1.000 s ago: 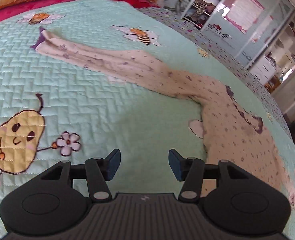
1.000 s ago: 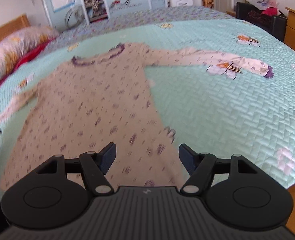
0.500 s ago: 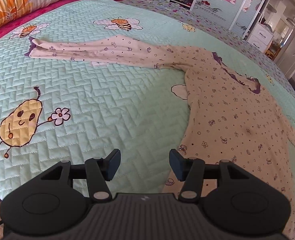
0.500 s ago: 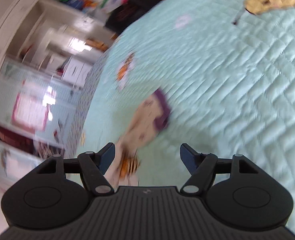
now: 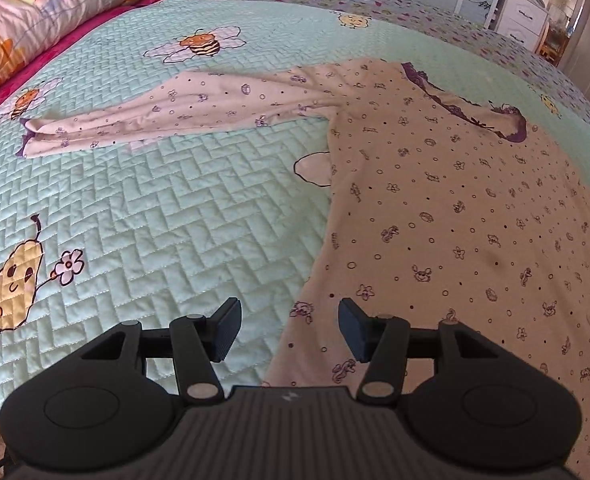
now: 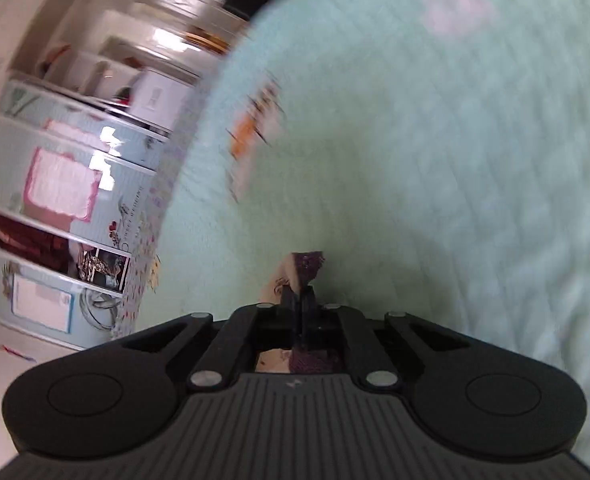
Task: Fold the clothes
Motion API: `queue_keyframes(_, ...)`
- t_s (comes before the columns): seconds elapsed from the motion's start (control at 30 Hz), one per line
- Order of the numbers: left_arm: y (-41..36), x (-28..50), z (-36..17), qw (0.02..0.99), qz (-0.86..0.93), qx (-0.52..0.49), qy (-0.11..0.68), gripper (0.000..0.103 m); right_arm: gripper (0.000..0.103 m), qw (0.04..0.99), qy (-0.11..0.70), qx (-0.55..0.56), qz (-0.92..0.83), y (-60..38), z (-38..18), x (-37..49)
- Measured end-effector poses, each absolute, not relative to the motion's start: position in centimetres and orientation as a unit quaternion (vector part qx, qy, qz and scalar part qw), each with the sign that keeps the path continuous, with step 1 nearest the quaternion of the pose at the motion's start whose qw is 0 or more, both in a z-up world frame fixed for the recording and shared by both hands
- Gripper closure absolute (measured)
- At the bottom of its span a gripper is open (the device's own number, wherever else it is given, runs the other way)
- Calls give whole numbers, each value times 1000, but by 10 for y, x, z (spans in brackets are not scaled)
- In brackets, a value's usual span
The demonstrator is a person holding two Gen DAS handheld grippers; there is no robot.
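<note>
The long-sleeved nightshirt [image 5: 435, 216] lay flat on the bed's quilt [image 5: 167, 208]. The right gripper [image 6: 303, 292] pinched its purple cuff [image 6: 309, 265]; carrying that low across the shirt would fold cleanly. The left gripper [image 5: 289, 330] hovered wide beside the shirt's hem.

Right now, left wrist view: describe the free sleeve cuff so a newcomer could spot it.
Start at the mint quilted bedspread and find the cream printed nightshirt spread across its right half. Follow the long sleeve that runs left from the shoulder, just below the big embroidered bee. The cuff is its far left tip, edged in purple.
</note>
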State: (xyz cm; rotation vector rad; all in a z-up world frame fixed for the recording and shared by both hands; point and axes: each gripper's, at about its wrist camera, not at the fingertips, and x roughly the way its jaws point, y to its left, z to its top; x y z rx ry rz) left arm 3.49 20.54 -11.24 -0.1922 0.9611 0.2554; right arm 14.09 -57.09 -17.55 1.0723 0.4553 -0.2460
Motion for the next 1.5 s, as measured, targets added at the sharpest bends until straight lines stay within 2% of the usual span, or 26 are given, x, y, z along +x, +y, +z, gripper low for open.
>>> queue_keyframes(0.1, 202, 40, -114, 874, 124, -86, 462, 46, 97, 884, 132, 433, -120, -590, -137, 131)
queue_keyframes(0.17, 199, 44, -117, 872, 123, -85, 466, 46, 94, 890, 130, 419, -125, -600, -136, 132)
queue_keyframes(0.2, 198, 45, -120, 871, 122, -85, 469, 46, 85, 884, 146, 424, -132, -601, -141, 133)
queue_keyframes(0.23, 196, 47, -122, 869, 120, -86, 471, 46, 69, 875, 165, 431, -145, -603, -149, 134)
queue_keyframes(0.3, 191, 46, -124, 870, 110, -87, 473, 46, 50, 858, 173, 455, -162, -604, -166, 122)
queue_keyframes(0.43, 188, 44, -123, 870, 102, -83, 475, 46, 50, 839, 152, 499, -152, -583, -182, 88)
queue_keyframes(0.57, 189, 44, -123, 869, 107, -89, 475, 46, 50, 858, 158, 481, -86, -538, -165, 91)
queue_keyframes(0.67, 192, 41, -123, 869, 107, -97, 474, 46, 41, 858, 154, 483, -80, -519, -157, 95)
queue_keyframes(0.87, 197, 34, -124, 868, 108, -115, 471, 46, 38, 760, 171, 620, -92, -518, -208, 66)
queue_keyframes(0.93, 199, 32, -125, 867, 108, -120, 471, 46, 39, 757, 178, 624, -77, -499, -215, 55)
queue_keyframes(1.17, 181, 18, -117, 875, 71, -127, 461, 46, 39, 803, 302, 514, -18, -381, -180, 27)
queue_keyframes(1.3, 170, 2, -128, 872, 45, -102, 477, 40, 38, 842, 366, 386, 88, -277, -154, 6)
queue_keyframes(1.4, 164, -14, -149, 865, 25, -68, 496, 40, 39, 858, 412, 264, 156, -197, -145, -8)
queue_keyframes(1.5, 170, -37, -152, 881, 10, -19, 472, 38, 37, 868, 450, 123, 170, -148, -149, -24)
